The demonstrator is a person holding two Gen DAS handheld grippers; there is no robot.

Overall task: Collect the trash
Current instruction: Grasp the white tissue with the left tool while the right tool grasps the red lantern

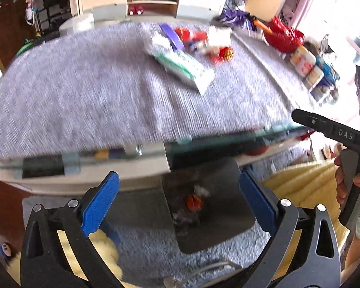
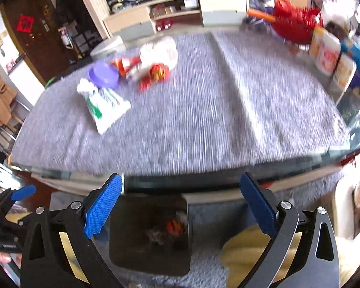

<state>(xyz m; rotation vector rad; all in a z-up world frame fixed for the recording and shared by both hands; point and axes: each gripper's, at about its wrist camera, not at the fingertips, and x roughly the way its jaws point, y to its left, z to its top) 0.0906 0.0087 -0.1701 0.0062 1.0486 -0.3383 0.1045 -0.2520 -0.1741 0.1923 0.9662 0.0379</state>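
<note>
Trash lies on a grey cloth-covered table [image 1: 84,91] [image 2: 204,124]: a white-and-green wrapper [image 1: 183,68] [image 2: 103,106], a purple lid [image 1: 171,36] [image 2: 104,75], red wrappers [image 1: 222,52] [image 2: 157,72] and a white crumpled bag [image 2: 159,50]. A dark bin [image 1: 210,206] [image 2: 151,235] stands on the floor below the table's near edge, with red and grey scraps inside. My left gripper [image 1: 178,204] is open and empty above the bin. My right gripper [image 2: 180,204] is open and empty, also over the bin; it shows at the right of the left wrist view [image 1: 333,132].
A red bowl-like object [image 1: 283,36] [image 2: 297,21] and snack boxes [image 1: 307,64] [image 2: 328,55] sit at the table's right side. A low cabinet [image 1: 153,2] [image 2: 175,12] stands behind. Yellow fabric [image 1: 304,184] [image 2: 247,247] and grey carpet [image 1: 144,252] lie around the bin.
</note>
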